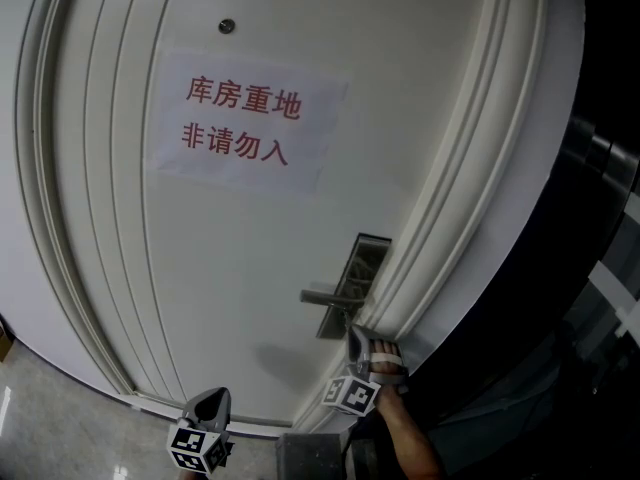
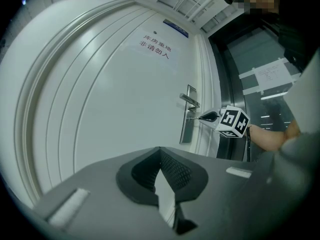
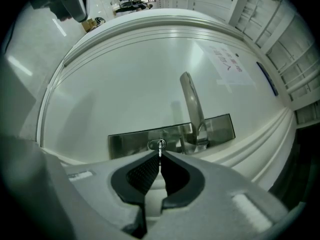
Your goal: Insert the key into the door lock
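Nearest the person and low, the left claw [image 2: 160, 153] hangs well clear of the door, its dark ribbed pads closed tip to tip with nothing between them. In the head view it sits above the pale floor [image 1: 60, 418] near the door's bottom edge. To its right and higher, the right claw [image 3: 160, 155] is pressed together on the key [image 3: 160, 149], a thin silver blade standing on edge out of the claw's tips. The key's point meets the oval lock [image 3: 155, 144] in the metal lock plate [image 3: 127, 141]; how deep it sits in the keyway cannot be told. From the left gripper view the right claw lies level, its marker cube [image 2: 233, 121] trailing behind it toward the frame side, and the key bridges the short gap to the plate just under the lever handle [image 2: 190, 100]. The plate is mounted close to the latch-side edge of the white panelled door [image 1: 200, 268], beside the moulded door frame [image 1: 470, 168], and the lever juts out toward the door's middle. Farther up the door, near its centre, a white paper sign [image 1: 245, 123] with two lines of red characters is stuck flat, and above that a small dark round fitting [image 1: 226, 26] sits near the top edge.
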`<state>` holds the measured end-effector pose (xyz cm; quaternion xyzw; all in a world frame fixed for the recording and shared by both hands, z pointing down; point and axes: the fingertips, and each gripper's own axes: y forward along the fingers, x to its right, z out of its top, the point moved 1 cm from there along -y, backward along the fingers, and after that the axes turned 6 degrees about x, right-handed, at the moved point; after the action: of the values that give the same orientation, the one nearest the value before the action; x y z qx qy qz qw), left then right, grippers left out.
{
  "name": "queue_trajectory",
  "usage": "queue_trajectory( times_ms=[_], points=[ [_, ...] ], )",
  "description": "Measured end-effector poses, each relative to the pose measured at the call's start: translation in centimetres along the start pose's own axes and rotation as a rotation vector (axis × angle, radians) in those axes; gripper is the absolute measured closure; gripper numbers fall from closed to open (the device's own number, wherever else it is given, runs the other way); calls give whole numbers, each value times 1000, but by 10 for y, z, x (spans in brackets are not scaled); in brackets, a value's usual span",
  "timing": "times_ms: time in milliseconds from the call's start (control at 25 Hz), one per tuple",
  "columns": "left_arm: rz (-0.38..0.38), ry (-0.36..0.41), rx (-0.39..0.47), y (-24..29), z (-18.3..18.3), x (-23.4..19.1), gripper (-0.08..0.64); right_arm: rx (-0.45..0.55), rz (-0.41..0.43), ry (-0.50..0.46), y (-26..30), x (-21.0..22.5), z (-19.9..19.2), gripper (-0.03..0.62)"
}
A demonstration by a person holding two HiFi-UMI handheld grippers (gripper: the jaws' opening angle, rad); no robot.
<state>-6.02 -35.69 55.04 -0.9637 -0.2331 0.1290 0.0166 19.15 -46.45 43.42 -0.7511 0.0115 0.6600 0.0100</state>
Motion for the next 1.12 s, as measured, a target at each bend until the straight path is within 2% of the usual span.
queue_trajectory(
  times_ms=[1120],
  points=[
    [-12,-4,-10,2,-4,5,557,-22,12,6,2,2,-2,581]
  ],
)
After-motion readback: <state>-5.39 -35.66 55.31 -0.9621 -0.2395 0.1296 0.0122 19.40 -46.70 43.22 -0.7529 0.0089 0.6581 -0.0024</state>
